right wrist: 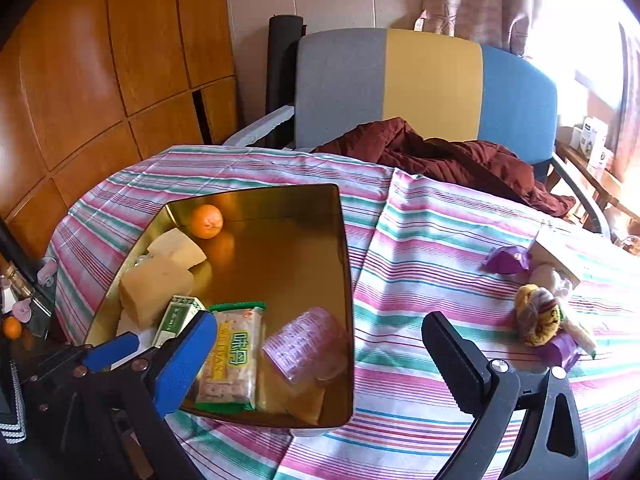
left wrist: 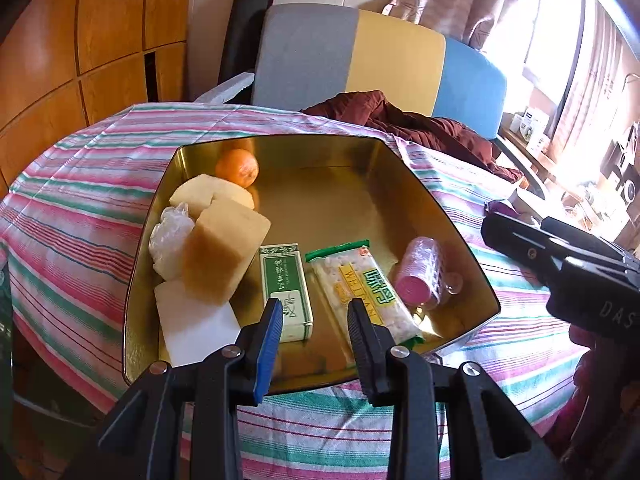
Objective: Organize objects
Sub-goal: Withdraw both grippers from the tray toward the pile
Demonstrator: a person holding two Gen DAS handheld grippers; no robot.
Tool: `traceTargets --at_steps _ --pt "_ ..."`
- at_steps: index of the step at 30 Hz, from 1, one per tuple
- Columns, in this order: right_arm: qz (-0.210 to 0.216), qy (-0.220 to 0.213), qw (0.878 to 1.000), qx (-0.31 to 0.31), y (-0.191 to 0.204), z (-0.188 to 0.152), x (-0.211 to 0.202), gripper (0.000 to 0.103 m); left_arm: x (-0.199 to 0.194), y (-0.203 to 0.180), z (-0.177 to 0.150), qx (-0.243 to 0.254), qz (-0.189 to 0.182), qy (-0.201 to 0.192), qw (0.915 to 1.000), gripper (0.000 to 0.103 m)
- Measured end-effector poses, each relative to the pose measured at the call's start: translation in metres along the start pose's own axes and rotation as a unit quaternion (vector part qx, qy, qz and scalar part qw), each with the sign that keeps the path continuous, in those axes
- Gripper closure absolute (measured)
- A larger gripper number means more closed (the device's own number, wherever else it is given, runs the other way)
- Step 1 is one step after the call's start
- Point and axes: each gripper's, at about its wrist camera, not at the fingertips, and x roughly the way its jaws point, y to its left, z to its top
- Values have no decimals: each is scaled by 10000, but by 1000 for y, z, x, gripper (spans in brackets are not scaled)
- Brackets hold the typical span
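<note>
On the striped tablecloth [right wrist: 420, 240], both spread, empty grippers, left gripper [left wrist: 314, 320] and right gripper [right wrist: 320, 344], are hovering over the gold tin [left wrist: 440, 216], apparently gathering loose items there.

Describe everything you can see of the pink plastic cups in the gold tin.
The pink plastic cups look like a nested stack of translucent, ribbed cups lying on their side on the floor of the gold tin, near its right wall, beside the cracker packet. The left wrist view shows the stack's closed pink end facing the camera. Neither gripper touches it.
</note>
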Motion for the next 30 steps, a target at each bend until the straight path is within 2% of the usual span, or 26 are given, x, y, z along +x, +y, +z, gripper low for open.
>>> traceTargets --at_steps 16,30 --pt "-438 -177 9989 41 -34 -6 -22 0 -13 -26 -1 425 67 -85 9990 70" --pt "-1015 -26 9948 31 -78 -14 -23 0 -17 -44 -4 821 171 -150 9964 70"
